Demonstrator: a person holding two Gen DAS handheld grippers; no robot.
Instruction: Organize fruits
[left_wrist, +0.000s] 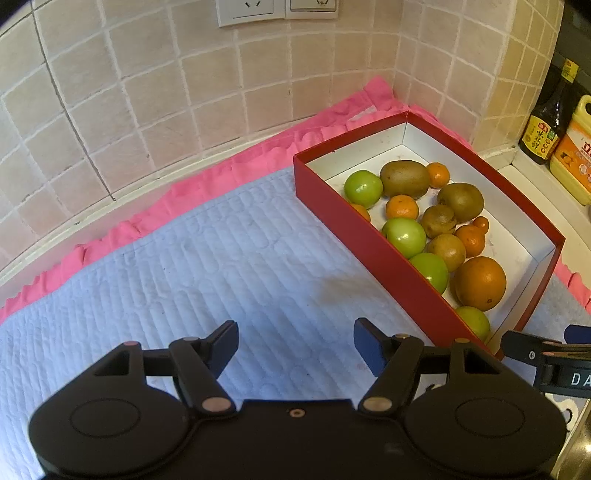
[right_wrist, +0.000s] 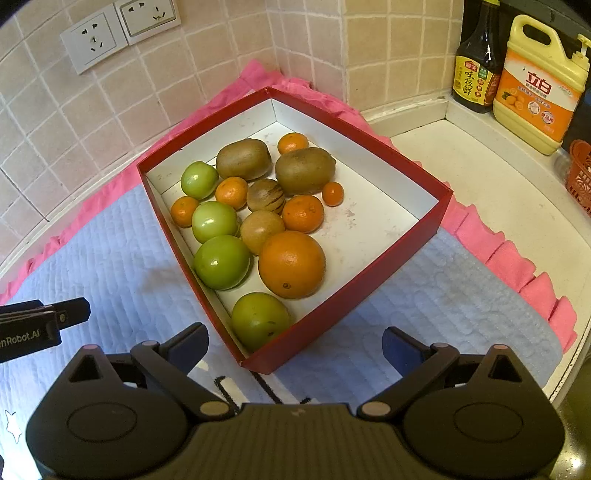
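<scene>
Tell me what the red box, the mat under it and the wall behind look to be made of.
Red box: likely cardboard, matte red outside, white inside; thin straight walls with sharp folded corners.
Mat: quilted fabric, pale blue, stitched ridges, with a pink ruffled cloth edge.
Wall: small beige ceramic-looking tiles, slightly glossy, with pale grout lines.

Materials and finishes on the desk

A quilted, matt cloth mat (right_wrist: 424, 295) with a pink ruffled edge is seen under a cardboard-like red box (right_wrist: 369, 280) lined in matt white. Glossy smooth skin is shown by the green fruits (right_wrist: 221, 262), a dimpled, faintly shiny peel by the large orange (right_wrist: 291, 264), and a dull rough skin by the kiwis (right_wrist: 243, 158). The wall tiles (left_wrist: 147, 110) appear glazed, the yellow jug (right_wrist: 539, 85) plastic, and the dark tongs (right_wrist: 295, 347) matt plastic.
</scene>
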